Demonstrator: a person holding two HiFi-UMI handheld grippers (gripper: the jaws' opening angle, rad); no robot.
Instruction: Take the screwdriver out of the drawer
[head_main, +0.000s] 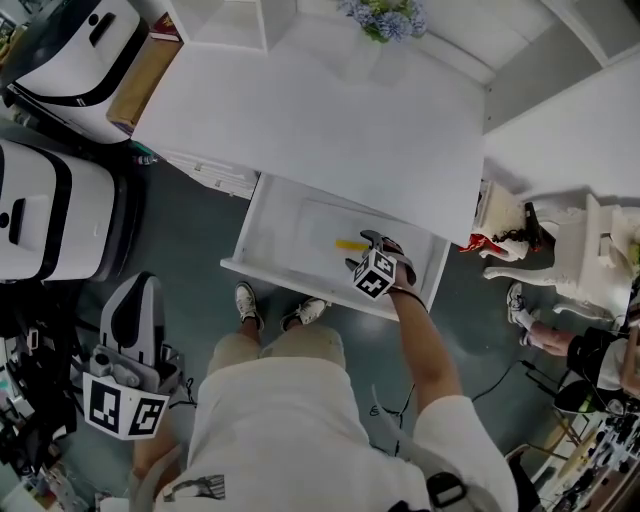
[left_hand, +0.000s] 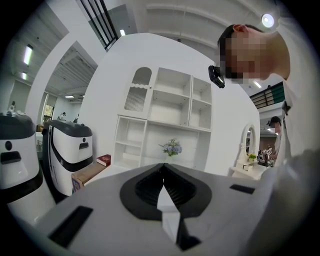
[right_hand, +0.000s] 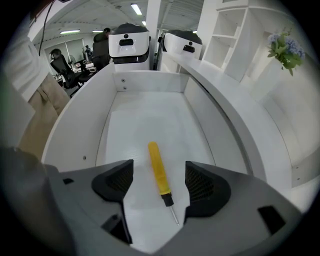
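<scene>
Your right gripper (right_hand: 159, 184), jaws spread, straddles the yellow screwdriver (right_hand: 156, 165) in the drawer (right_hand: 145, 85) without touching it. Your left gripper (left_hand: 164, 182) is pressed together.

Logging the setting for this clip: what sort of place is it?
Probably a robotics lab dressed as a home corner: a white desk with an open drawer, white shelving with flowers, large white robots parked beside them, and an office chair behind.

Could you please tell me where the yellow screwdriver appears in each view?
Head view: screwdriver in the open drawer, near centre.
Left gripper view: not in it.
Right gripper view: lower centre, on the drawer floor.
Shared landmark: the blue flowers.
</scene>
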